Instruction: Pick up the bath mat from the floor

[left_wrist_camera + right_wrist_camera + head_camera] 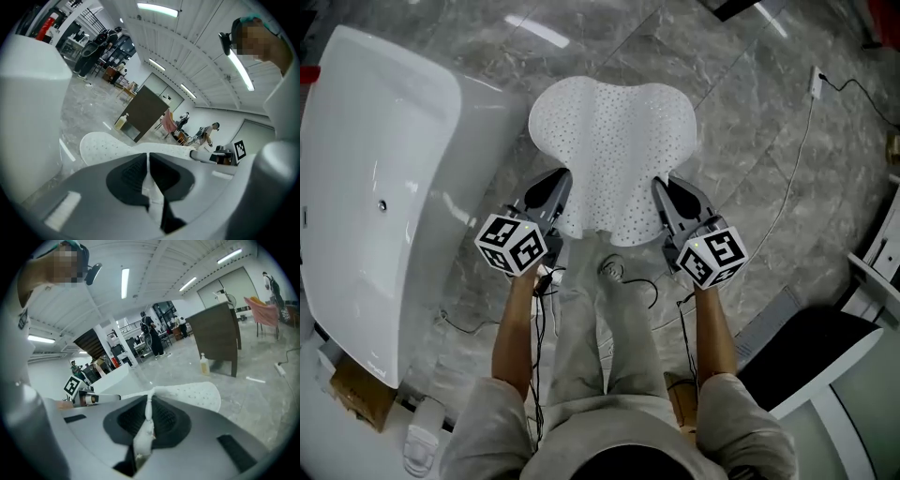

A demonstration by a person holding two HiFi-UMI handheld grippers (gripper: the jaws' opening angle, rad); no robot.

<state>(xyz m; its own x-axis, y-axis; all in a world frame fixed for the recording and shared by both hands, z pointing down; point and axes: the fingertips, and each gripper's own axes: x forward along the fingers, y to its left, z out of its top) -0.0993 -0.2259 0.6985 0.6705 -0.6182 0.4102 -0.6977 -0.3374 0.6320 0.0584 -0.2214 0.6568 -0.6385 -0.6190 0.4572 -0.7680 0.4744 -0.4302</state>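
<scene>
Grey marble-look floor (769,122), glossy, with ceiling lights reflected in it. White bathtub (375,187) along the floor's left edge, cardboard box (358,392) at its near end. White power strip (817,82) with cable near the floor's far right. Dark brown partition (149,111) further off, soap bottle (121,122) on the floor beside it. White ribbed ceiling (201,42), strip lights (157,9) on.

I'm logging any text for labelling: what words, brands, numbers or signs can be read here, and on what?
No readable text in any view.
On the marker cubes: black-and-white square patterns only, no letters or numbers.
On the bottle standing on the floor: any label is too small to read.
On the bath mat: no print, only small holes.
</scene>
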